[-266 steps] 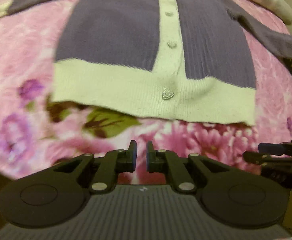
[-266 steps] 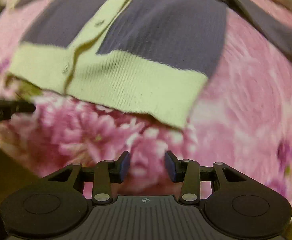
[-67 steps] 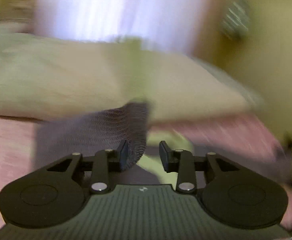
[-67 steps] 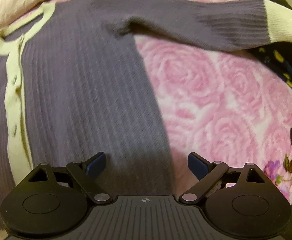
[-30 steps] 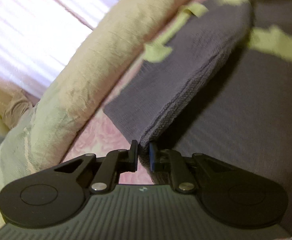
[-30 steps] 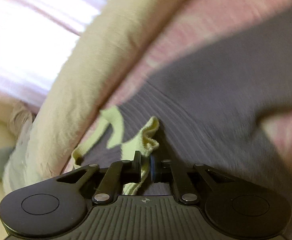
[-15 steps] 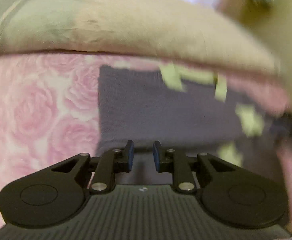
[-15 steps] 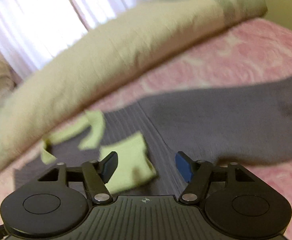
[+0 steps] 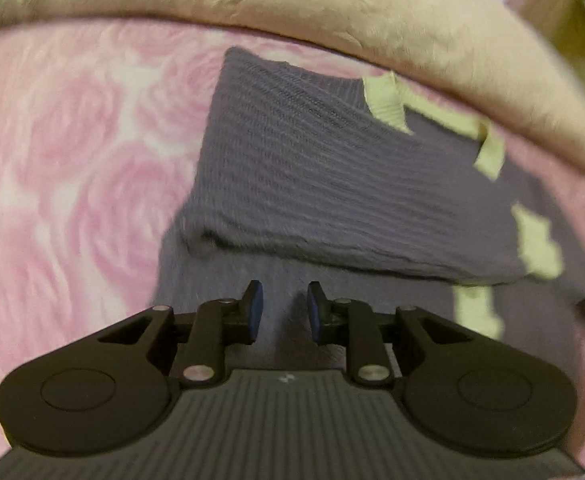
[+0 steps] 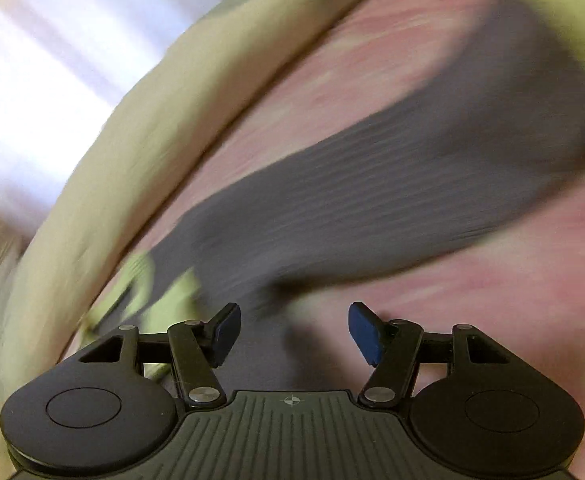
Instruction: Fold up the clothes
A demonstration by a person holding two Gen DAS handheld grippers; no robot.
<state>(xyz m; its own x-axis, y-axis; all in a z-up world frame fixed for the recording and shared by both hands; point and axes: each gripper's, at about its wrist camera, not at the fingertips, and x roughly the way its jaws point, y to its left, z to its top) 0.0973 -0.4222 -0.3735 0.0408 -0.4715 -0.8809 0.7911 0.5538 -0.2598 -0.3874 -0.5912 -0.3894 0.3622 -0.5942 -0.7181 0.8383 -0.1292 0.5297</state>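
Ribbed purple knit cardigan with pale-green trim [image 9: 332, 184], one sleeve folded across; left gripper [image 9: 281, 310] slightly parted, right gripper [image 10: 294, 330] closing, both empty.

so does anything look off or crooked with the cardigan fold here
Slightly. The folded-in sleeve lies slanted across the purple cardigan, its cream cuff crumpled rather than flat. The other sleeve is not yet folded, spread on the pink floral blanket.

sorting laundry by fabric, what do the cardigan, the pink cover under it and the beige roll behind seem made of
Cardigan: looks like a soft matte knit, wool or acrylic, judging by its fine ribbed rows; pale green trim is also ribbed knit.
Pink cover: seems a plush, fleecy printed fabric, its rose pattern soft-edged, though blur leaves that open.
Beige roll: probably crinkled woven cotton, matte with fine creases.
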